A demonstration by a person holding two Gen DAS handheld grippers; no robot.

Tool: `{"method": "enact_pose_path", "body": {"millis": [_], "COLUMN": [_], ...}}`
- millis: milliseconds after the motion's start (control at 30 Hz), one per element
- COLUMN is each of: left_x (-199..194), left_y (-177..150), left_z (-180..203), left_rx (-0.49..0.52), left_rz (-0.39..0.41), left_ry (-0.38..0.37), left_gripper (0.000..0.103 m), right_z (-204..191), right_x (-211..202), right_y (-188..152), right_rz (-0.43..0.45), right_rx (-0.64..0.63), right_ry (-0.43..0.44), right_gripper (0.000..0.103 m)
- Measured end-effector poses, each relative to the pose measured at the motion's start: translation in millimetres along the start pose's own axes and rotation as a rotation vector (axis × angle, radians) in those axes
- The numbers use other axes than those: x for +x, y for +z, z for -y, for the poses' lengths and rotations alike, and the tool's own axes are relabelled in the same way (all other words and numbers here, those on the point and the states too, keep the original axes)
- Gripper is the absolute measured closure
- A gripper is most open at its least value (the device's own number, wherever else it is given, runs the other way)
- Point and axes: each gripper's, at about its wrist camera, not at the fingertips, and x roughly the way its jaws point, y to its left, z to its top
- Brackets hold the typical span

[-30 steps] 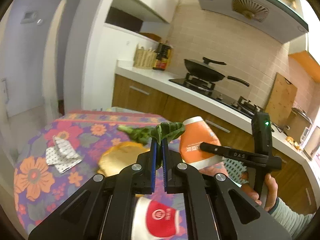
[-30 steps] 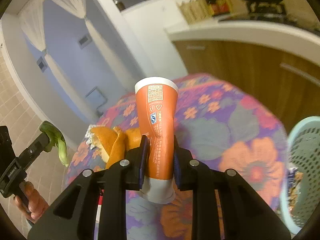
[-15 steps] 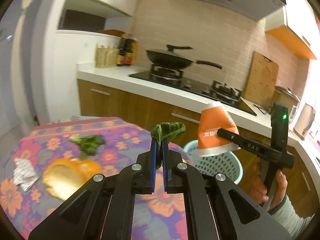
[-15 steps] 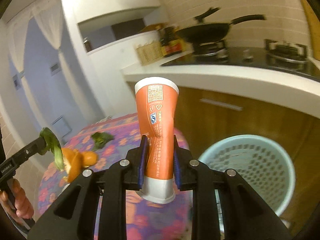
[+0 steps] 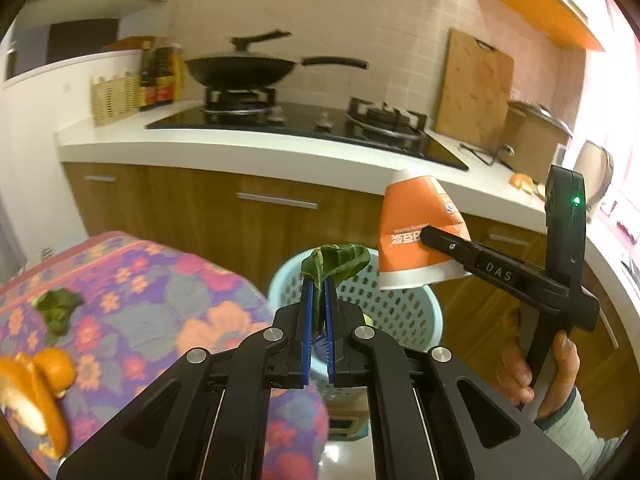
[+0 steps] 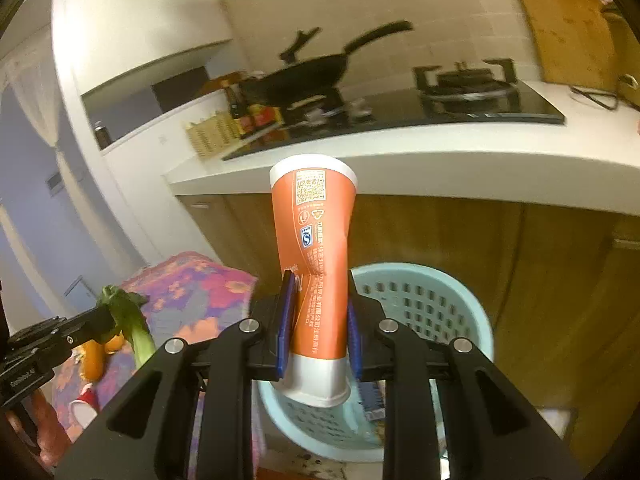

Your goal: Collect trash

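We see one kitchen counter (image 5: 224, 148), white-topped over brown wooden cabinets, running along a tiled wall. On it sits one black hob (image 5: 304, 124) with two burners; one black wok (image 5: 240, 68) stands on the left burner. One wooden cutting board (image 5: 472, 92) leans against the wall at the right end, and one small wicker basket (image 5: 112, 98) with dark bottles (image 5: 160, 80) just beside it stands at the left end.

Below the counter we see one table (image 5: 160, 304) under a purple cloth with orange and pink flowers. On the cloth lie orange peel (image 5: 44, 376) near the edge, one green vegetable scrap (image 5: 58, 308) further back, and one red and white cup (image 6: 82, 408), on its side.

Between table and cabinets stands one pale blue perforated basket (image 6: 460, 300) on the floor. Something lies in its bottom, but we cannot tell what.

We count two grippers, each carried by a hand. The right gripper (image 6: 318, 320) pinches one orange paper cup (image 6: 316, 248) at its lower body, denting the sides; the cup hangs above the blue basket. The left gripper (image 5: 318, 308) has its blue pads nearly pressed together on one green leaf (image 5: 336, 260), which sticks up past the fingertips, over the near rim of the basket in the left wrist view. The right hand (image 5: 540, 372) grips the handle below its gripper.
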Motion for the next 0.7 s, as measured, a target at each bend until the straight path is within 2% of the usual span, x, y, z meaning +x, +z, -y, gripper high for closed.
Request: {"method": "enact_pose_path", "body": {"millis": [167,433,700], "left_x": [30,74,94], "left_y": [1,-7,-16], "left_z": [21,32,33], "left_rx": [0.014,0.018,0.012], "left_rz": [-0.038,-0.129,-0.180], "left_ry": [-0.034,-0.037,-0.037], "left_gripper": [0.100,0.100,0.100], "right_z": [23,30,33], "right_x": [7,29,39], "right_y": [-5,-15,-21], "right_rz": [-0.037,-0.120,-0.169], "right_rx": [0.016,-0.003,0.006], "right_ry": [-0.049,-0.139,-0.157], "right_gripper": [0.083,0.083,0.083]}}
